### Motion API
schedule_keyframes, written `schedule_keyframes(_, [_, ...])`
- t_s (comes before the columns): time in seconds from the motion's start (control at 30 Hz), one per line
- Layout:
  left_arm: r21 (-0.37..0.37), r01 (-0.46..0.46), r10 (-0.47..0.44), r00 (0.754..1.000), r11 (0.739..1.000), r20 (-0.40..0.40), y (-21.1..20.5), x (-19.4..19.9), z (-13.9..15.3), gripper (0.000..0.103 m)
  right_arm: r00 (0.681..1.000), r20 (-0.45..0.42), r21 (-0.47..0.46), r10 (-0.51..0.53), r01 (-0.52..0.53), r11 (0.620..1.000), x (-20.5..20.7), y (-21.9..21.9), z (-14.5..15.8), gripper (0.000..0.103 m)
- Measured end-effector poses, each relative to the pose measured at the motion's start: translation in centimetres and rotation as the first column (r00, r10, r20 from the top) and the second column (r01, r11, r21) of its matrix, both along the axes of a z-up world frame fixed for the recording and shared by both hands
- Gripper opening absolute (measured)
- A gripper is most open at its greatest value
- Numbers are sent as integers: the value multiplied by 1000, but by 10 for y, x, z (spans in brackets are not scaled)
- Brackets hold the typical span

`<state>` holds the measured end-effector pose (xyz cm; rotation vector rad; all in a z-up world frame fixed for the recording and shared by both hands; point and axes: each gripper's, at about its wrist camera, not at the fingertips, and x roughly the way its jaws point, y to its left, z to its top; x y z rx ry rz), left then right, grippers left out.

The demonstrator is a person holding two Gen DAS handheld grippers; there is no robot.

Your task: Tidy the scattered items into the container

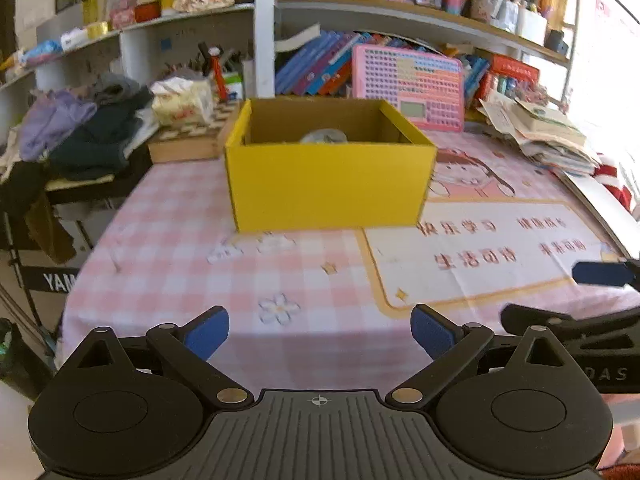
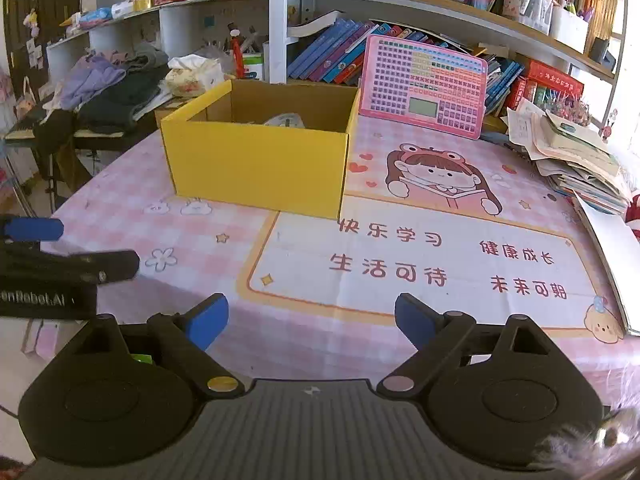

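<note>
Container, a yellow box, stood dead ahead of the left hand-held gripper and ahead-left of the right hand-held gripper, both with fingers apart and empty.

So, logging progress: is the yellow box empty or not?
Not empty. The open-topped yellow box holds at least one pale item peeking above its front wall; what it is, cannot tell.

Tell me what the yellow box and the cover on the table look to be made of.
Yellow box: most likely cardboard, matte yellow outside, plain brown inside, with thin folded walls and sharp creased corners.
Table cover: probably a soft plastic or coated cloth, printed with pink checks and a cartoon girl; it shows fold creases and drapes over the table edge. The look alone cannot settle which.
</note>
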<state>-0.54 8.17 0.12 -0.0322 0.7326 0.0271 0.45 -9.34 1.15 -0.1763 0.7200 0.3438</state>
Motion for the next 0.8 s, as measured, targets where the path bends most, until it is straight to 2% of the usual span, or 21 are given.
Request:
schedule_keyframes(0.17, [28,1,-1,1000,1000,-5,-4,-1,-1,99,1000,-7,-7,-4,4,1000,-3,0,-1,97])
schedule_keyframes(0.8, [52,-27,29,999,998,-34,1,-11,-3,102,1000,-26,-16,-7,7,1000,-9,4,-3,99])
